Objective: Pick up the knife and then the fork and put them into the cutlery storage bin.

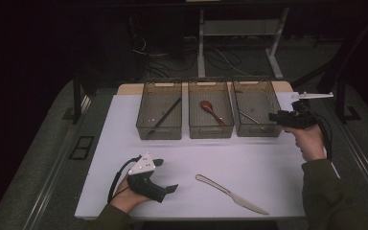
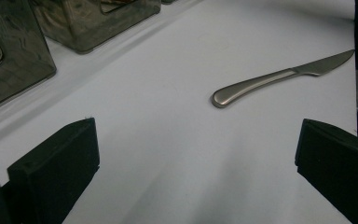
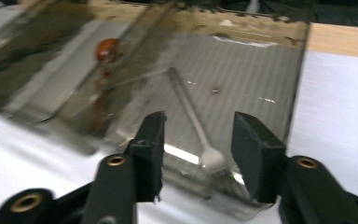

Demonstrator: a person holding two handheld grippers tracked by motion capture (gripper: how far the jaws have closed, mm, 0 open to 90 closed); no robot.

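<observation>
Overhead first: I find the knife (image 1: 231, 194) lying flat on the white worktop (image 1: 268, 158), near its front edge, handle toward the left and rear, blade tip toward the right and front, so its long axis runs on a diagonal. My left hand-held gripper (image 1: 165, 176) rests low on the worktop just left of the handle, jaws apart, pointing toward it. My right hand-held gripper (image 1: 274, 117) is raised at the right-hand bin (image 1: 258, 115), well apart from the knife. I judge the left the nearer for a pickup. A fork (image 1: 250, 117) lies in that bin, a red spoon (image 1: 212, 111) in the middle one, a dark stick (image 1: 165, 116) in the left.

Next, the left gripper view: the jaws stand wide with nothing between them. The knife (image 2: 279, 78) lies ahead and to the right, rounded handle end nearest, blade pointing away. This confirms the approach line, which the overhead leaves coarse.

Last, the right gripper view: the jaws stand partly apart, pads clear, hanging over the bin's near end. The fork (image 3: 196, 123) lies in the bin, free, its head (image 3: 213, 161) seen between them. That release is hard to read from overhead.
</observation>
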